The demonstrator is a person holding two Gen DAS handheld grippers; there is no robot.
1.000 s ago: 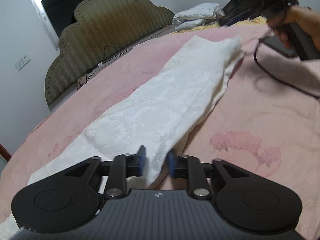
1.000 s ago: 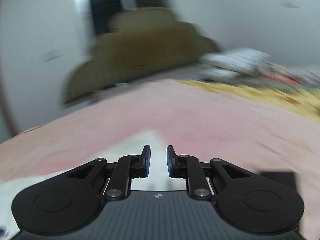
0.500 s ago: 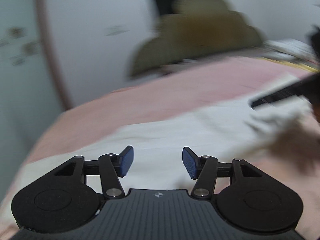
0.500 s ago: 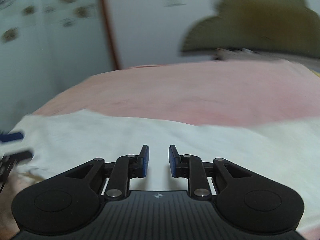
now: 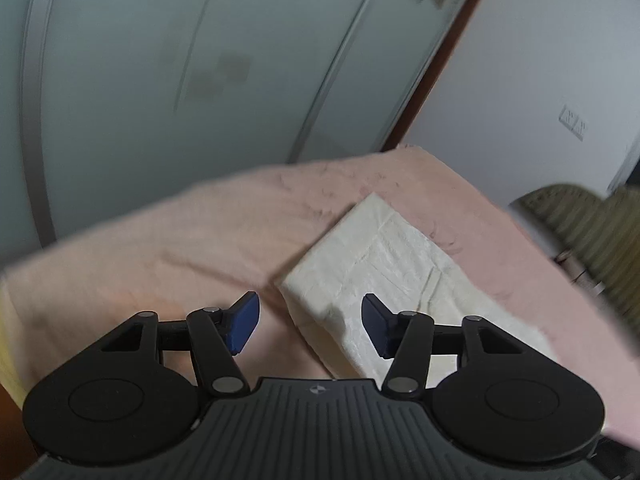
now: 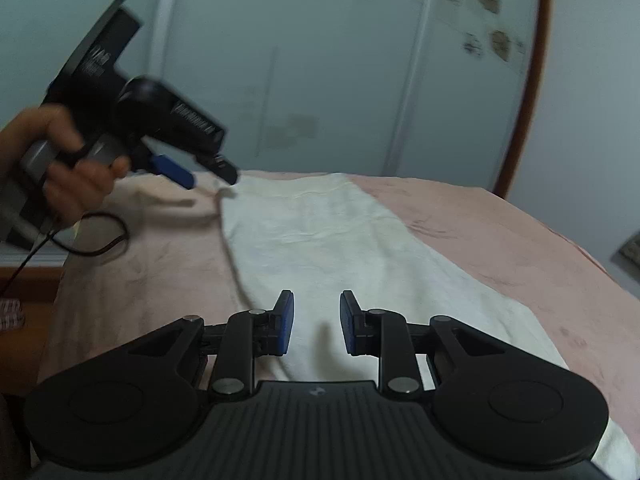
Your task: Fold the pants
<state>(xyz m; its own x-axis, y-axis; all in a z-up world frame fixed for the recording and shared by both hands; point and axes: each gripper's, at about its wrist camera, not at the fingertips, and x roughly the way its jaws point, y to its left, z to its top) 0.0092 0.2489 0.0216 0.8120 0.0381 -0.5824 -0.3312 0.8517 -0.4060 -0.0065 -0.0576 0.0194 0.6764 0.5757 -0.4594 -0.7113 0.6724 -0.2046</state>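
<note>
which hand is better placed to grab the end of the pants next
Left, probably: the left gripper hangs open right by the end of the pants, while the right gripper sits over their middle.

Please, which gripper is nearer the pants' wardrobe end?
Left: the left gripper, jaws just closing, empty, hangs at that end's corner; the right gripper, just opening, empty, hovers farther along the pants.
</note>
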